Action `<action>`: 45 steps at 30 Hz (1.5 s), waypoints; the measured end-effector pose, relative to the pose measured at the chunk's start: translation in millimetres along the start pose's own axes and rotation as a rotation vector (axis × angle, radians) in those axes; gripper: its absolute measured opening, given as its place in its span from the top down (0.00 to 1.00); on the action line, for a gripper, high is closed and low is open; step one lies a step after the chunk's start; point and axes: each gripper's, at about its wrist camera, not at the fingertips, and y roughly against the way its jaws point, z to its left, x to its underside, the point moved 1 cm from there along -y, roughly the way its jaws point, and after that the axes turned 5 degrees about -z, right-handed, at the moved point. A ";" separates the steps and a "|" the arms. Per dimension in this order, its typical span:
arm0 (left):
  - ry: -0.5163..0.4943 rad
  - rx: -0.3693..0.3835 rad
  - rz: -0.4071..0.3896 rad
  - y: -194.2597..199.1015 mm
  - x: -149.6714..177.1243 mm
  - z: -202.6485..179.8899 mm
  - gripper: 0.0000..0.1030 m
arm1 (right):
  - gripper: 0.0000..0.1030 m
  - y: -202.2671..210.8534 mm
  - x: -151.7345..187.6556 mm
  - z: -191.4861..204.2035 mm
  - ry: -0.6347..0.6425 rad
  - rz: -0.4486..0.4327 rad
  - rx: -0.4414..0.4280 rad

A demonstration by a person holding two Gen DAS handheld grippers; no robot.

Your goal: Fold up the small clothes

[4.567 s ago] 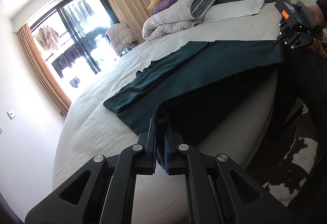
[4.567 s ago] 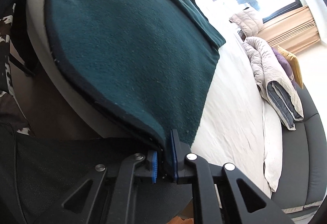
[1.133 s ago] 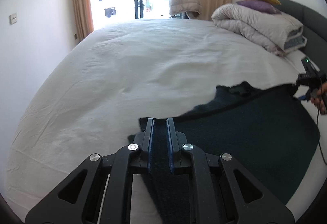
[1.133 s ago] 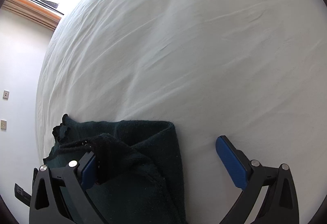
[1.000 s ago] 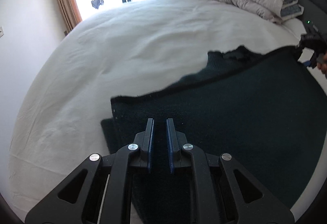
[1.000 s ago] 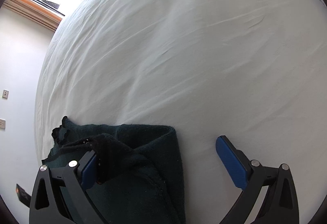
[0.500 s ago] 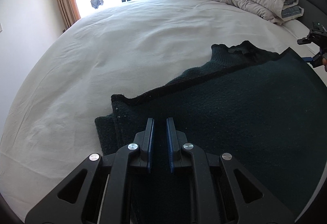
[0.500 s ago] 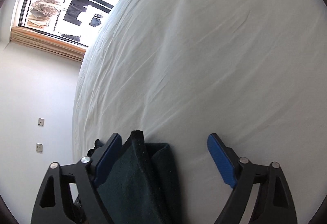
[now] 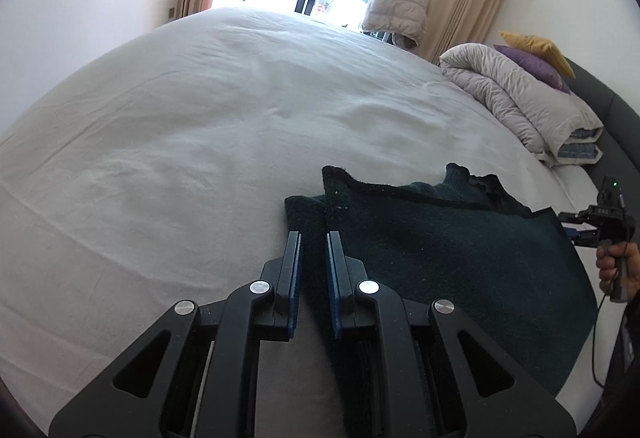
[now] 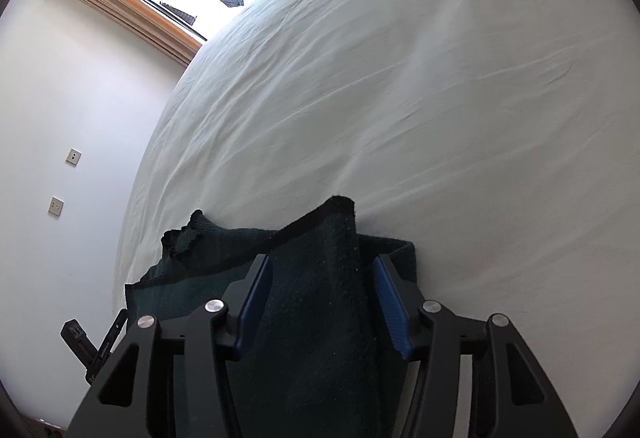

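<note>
A dark green knitted garment [image 9: 460, 258] lies folded over on the white bed sheet [image 9: 200, 142]. My left gripper [image 9: 313, 238] sits at its left folded edge, fingers slightly apart with a narrow gap and nothing pinched. My right gripper [image 10: 320, 262] is open, its blue pads either side of the garment's raised corner [image 10: 320, 278] without clamping it. The right gripper also shows at the right edge of the left wrist view [image 9: 600, 218], held by a hand.
A folded grey duvet [image 9: 528, 106] with purple and yellow pillows lies at the head of the bed by the dark headboard. A puffer jacket [image 9: 396, 12] hangs by the bright balcony door. White wall [image 10: 72, 118] borders the bed's far side.
The garment's bottom edge was carried from the bed's near side and laid over itself. Both grippers have let go; the right one narrowed somewhat and the left one opened a little.
</note>
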 end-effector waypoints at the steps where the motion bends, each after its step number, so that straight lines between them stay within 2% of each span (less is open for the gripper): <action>1: 0.029 0.010 0.000 -0.7 0.8 5.3 0.89 | 0.58 -1.3 2.5 3.0 0.026 0.009 0.020; 5: 0.107 0.063 0.004 -2.0 3.1 22.7 0.89 | 0.66 0.4 6.1 10.6 0.065 0.030 0.034; 7: 0.116 0.070 0.009 -6.1 5.5 22.9 0.89 | 0.82 -2.5 10.3 8.8 0.093 0.054 0.085; 9: 0.119 0.072 0.010 -9.0 7.6 23.4 0.89 | 0.92 0.4 14.2 6.4 0.103 0.047 0.116; 10: 0.123 0.076 0.010 -9.3 8.3 24.2 0.89 | 0.93 1.8 14.7 5.7 0.090 0.035 0.123; 15: 0.137 0.091 0.013 -9.7 10.8 28.5 0.89 | 0.95 19.6 20.4 -20.0 -0.031 -0.040 0.126; 18: 0.143 0.096 0.014 -10.5 12.0 29.6 0.89 | 0.96 16.8 25.5 -41.6 -0.117 -0.067 0.083; 23: 0.161 0.112 0.011 -9.9 13.3 33.5 0.89 | 0.97 21.5 22.4 -57.6 -0.205 -0.127 0.063; 28: 0.206 0.146 -0.003 -6.6 13.3 38.9 0.89 | 0.97 24.5 31.1 -53.1 -0.193 -0.172 0.070; 32: 0.217 0.123 -0.040 10.2 10.0 40.2 0.89 | 0.97 19.5 30.1 -53.5 -0.207 -0.156 0.065; 33: 0.199 0.122 -0.060 20.7 9.2 35.8 0.89 | 0.96 20.7 29.7 -51.5 -0.204 -0.151 0.070; 35: 0.121 0.106 -0.086 40.1 10.4 19.5 0.89 | 0.86 24.6 30.9 -45.6 -0.196 -0.149 0.065; 36: 0.074 0.097 -0.087 48.5 12.1 8.4 0.89 | 0.71 28.8 33.2 -43.5 -0.208 -0.157 0.069; 37: 0.033 0.095 -0.091 57.5 14.5 -3.4 0.89 | 0.42 36.5 36.8 -43.0 -0.226 -0.172 0.097; 38: -0.007 0.103 -0.102 67.2 17.4 -16.2 0.89 | 0.35 47.6 41.8 -40.6 -0.229 -0.212 0.113; 40: -0.093 0.114 -0.118 82.6 24.7 -44.0 0.89 | 0.34 72.9 55.2 -27.6 -0.180 -0.305 0.103; 42: -0.201 0.118 -0.117 89.8 36.2 -72.2 0.89 | 0.37 93.6 75.1 -10.7 -0.134 -0.359 0.013; 43: -0.253 0.107 -0.113 89.5 43.1 -83.9 0.89 | 0.38 97.1 87.5 -0.8 -0.112 -0.346 -0.051; 45: -0.322 0.085 -0.085 80.8 57.8 -101.2 0.89 | 0.43 93.1 114.0 22.2 -0.025 -0.280 -0.110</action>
